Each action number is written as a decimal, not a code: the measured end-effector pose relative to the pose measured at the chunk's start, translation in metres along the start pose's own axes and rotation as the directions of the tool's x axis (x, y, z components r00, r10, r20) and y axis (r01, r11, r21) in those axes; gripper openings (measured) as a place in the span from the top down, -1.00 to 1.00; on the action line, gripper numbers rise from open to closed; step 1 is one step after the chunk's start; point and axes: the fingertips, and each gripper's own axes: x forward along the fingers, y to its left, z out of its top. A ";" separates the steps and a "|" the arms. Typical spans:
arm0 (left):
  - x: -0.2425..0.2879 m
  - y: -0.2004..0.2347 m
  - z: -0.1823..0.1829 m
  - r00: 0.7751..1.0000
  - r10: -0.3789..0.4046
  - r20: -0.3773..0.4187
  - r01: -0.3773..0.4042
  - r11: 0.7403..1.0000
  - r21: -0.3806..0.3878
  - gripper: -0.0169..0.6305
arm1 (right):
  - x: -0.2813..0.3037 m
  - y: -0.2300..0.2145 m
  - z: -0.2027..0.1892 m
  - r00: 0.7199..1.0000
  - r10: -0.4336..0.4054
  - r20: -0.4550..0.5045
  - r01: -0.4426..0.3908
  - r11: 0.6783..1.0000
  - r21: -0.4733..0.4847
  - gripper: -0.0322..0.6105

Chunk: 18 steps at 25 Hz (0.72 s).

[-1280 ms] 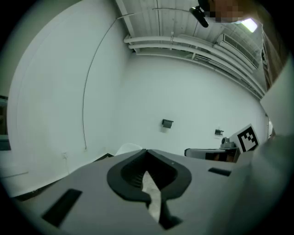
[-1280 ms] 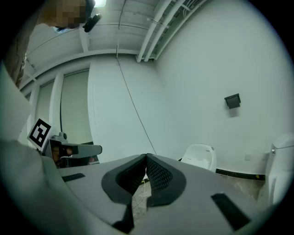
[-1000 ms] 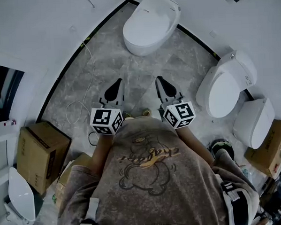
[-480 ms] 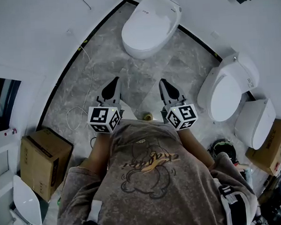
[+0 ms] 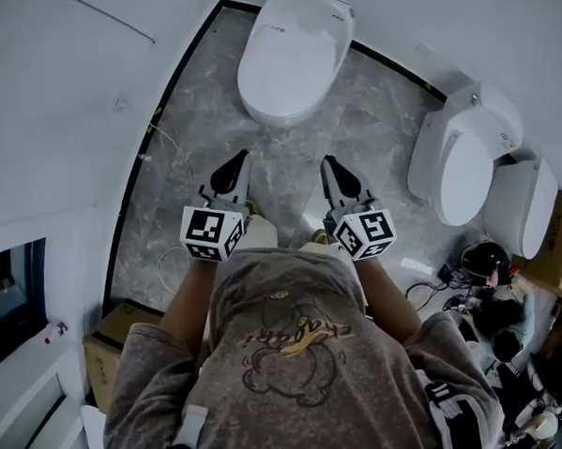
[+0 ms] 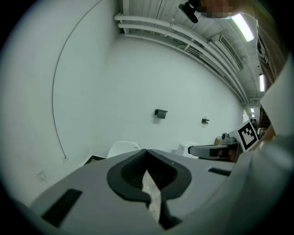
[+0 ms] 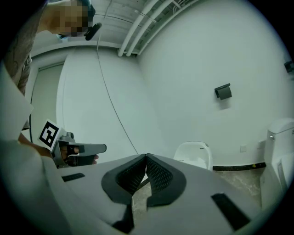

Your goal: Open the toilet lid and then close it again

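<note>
A white toilet (image 5: 291,54) with its lid down stands against the curved white wall at the top of the head view. Both grippers are held side by side over the grey marble floor, short of the bowl and pointing at it. My left gripper (image 5: 233,163) is shut with nothing in it, and so is my right gripper (image 5: 332,164). In the left gripper view the toilet (image 6: 123,148) shows just above the closed tips of the left gripper (image 6: 147,151). The right gripper view shows the toilet (image 7: 195,153) beyond the right gripper (image 7: 146,157), right of its tips.
Two more white toilets (image 5: 461,167) (image 5: 524,206) stand along the right wall. A cardboard box (image 5: 114,350) and a white cable (image 5: 170,262) lie at the left, and dark gear (image 5: 485,260) at the right. A black fitting (image 7: 223,92) hangs on the wall.
The person has stepped forward, so both grippers now sit closer to the toilet with the closed lid. The jaws have stayed shut throughout.
</note>
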 end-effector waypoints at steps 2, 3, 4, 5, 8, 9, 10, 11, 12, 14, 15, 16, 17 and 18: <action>0.011 0.023 -0.005 0.999 -0.040 -0.015 0.040 0.999 0.004 0.92 | 0.018 0.003 -0.006 0.999 -0.033 0.007 0.033 0.999 0.008 0.82; 0.016 0.033 -0.008 0.998 -0.058 -0.023 0.058 0.998 0.004 0.92 | 0.026 0.003 -0.010 0.999 -0.050 0.011 0.050 0.999 0.014 0.82; 0.023 0.042 -0.012 0.997 -0.076 -0.031 0.076 0.997 0.005 0.92 | 0.034 0.002 -0.015 0.998 -0.067 0.014 0.067 0.998 0.020 0.82; 0.031 0.050 -0.017 0.995 -0.094 -0.038 0.095 0.995 0.006 0.92 | 0.043 -0.001 -0.021 0.996 -0.086 0.015 0.085 0.996 0.023 0.82; 0.061 0.067 -0.034 0.988 -0.147 -0.056 0.148 0.989 0.009 0.92 | 0.068 -0.017 -0.043 0.990 -0.144 0.002 0.144 0.989 0.034 0.82; 0.072 0.073 -0.042 0.986 -0.158 -0.061 0.158 0.987 0.010 0.92 | 0.077 -0.022 -0.052 0.987 -0.159 -0.005 0.159 0.986 0.042 0.82; 0.083 0.080 -0.051 0.984 -0.165 -0.067 0.166 0.986 0.012 0.92 | 0.087 -0.027 -0.063 0.986 -0.169 -0.014 0.170 0.984 0.049 0.82; 0.095 0.087 -0.062 0.983 -0.169 -0.075 0.171 0.985 0.016 0.92 | 0.098 -0.033 -0.075 0.984 -0.174 -0.024 0.175 0.983 0.052 0.82; 0.108 0.094 -0.074 0.981 -0.174 -0.083 0.176 0.984 0.019 0.92 | 0.110 -0.038 -0.088 0.984 -0.175 -0.037 0.176 0.983 0.050 0.82; 0.134 0.106 -0.099 0.978 -0.182 -0.100 0.185 0.983 0.019 0.92 | 0.134 -0.050 -0.115 0.983 -0.170 -0.065 0.173 0.984 0.042 0.82; 0.146 0.112 -0.112 0.977 -0.185 -0.108 0.188 0.982 0.014 0.92 | 0.144 -0.057 -0.129 0.983 -0.168 -0.076 0.172 0.984 0.043 0.82; 0.157 0.117 -0.126 0.976 -0.187 -0.116 0.189 0.982 0.008 0.92 | 0.154 -0.064 -0.143 0.982 -0.169 -0.084 0.173 0.984 0.047 0.82; 0.167 0.121 -0.141 0.974 -0.188 -0.124 0.189 0.982 0.001 0.92 | 0.164 -0.071 -0.157 0.981 -0.171 -0.090 0.176 0.983 0.054 0.82; 0.177 0.125 -0.156 0.973 -0.188 -0.132 0.189 0.982 -0.006 0.92 | 0.173 -0.079 -0.171 0.980 -0.175 -0.094 0.181 0.981 0.062 0.82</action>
